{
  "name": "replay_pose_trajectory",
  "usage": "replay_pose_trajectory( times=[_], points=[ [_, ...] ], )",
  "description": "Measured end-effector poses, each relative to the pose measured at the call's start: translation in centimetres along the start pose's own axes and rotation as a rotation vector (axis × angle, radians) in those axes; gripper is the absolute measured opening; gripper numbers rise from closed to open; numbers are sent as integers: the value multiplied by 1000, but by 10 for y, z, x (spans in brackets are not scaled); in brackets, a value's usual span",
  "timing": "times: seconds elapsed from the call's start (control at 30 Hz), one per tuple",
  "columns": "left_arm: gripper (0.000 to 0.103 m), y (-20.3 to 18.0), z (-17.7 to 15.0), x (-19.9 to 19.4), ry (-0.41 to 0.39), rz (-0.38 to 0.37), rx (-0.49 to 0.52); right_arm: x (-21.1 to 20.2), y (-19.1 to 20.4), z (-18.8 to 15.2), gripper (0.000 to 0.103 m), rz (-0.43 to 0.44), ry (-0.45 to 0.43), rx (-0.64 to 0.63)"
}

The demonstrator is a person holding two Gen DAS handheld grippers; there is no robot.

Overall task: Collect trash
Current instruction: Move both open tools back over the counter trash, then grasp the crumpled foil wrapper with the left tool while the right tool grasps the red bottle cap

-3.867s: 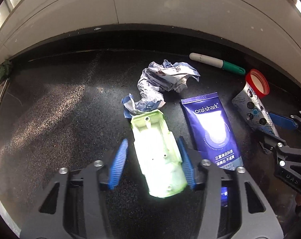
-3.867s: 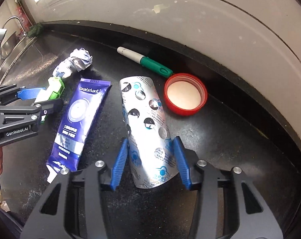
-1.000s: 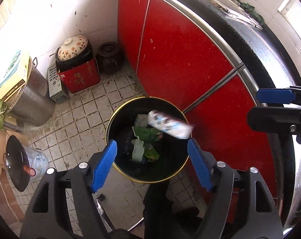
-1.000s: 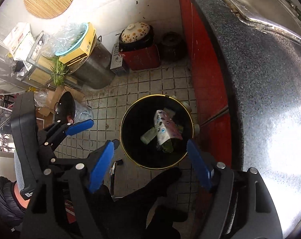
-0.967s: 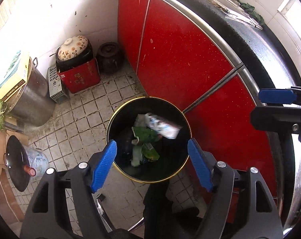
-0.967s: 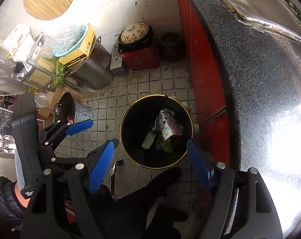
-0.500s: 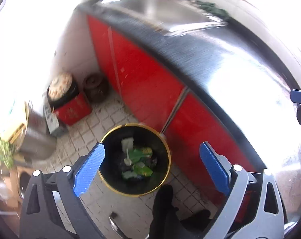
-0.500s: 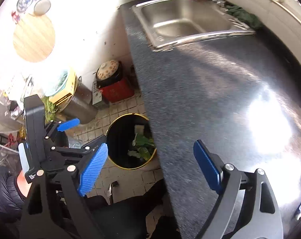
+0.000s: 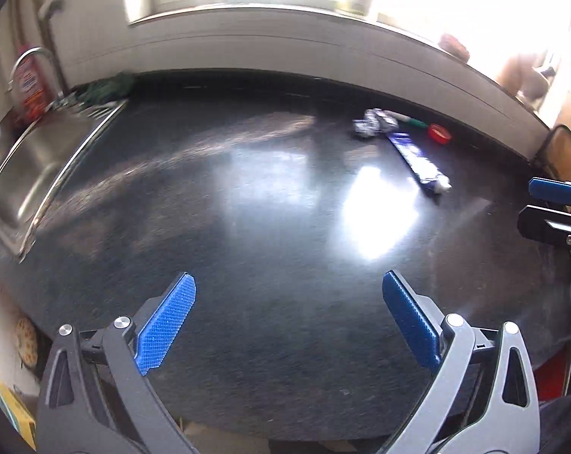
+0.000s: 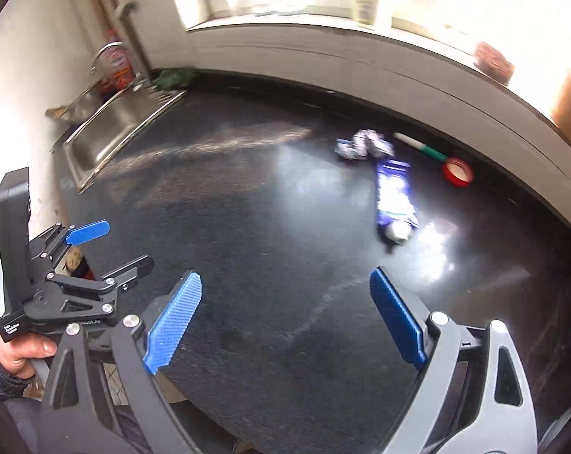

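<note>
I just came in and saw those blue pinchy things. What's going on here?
A person is clearing trash off the black counter, with a gripper in each hand. Both the left gripper and the right gripper are open and hold nothing, and their jaws have just been opening. Four things lie near the back wall: a crumpled wrapper, a blue toothpaste tube, a green-capped pen and a red lid.

black left gripper (image 9: 288, 317), ribbed blue pads (image 9: 166, 323).
</note>
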State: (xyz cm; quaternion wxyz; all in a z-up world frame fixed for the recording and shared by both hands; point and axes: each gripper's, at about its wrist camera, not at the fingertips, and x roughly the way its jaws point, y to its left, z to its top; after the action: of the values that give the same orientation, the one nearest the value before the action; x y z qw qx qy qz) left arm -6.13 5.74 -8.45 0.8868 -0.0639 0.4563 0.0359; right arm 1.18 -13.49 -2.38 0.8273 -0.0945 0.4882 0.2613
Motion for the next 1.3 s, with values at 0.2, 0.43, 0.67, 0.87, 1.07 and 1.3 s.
replay_pose_trajectory(
  times=[0.2,0.43,0.67,0.87,1.07,1.3],
  points=[
    [96,-95,12,10,3,-99,203,-34,-89,-44,88,-111,-27,210],
    [96,-120,13,21,32,-105,277,-45,-120,-73,88,-146,-31,296],
    [96,-103,24,49,54,-58,266,-32,-132,-63,88,-137,-29,295],
    [96,-89,34,102,108,-20,258,4,-141,-43,88,-136,9,280],
    [96,-85,52,151,151,-9,282,64,-164,-27,88,-142,96,290],
    [96,-81,93,196,161,-35,271,126,-197,1,88,-153,166,296]
  ],
)
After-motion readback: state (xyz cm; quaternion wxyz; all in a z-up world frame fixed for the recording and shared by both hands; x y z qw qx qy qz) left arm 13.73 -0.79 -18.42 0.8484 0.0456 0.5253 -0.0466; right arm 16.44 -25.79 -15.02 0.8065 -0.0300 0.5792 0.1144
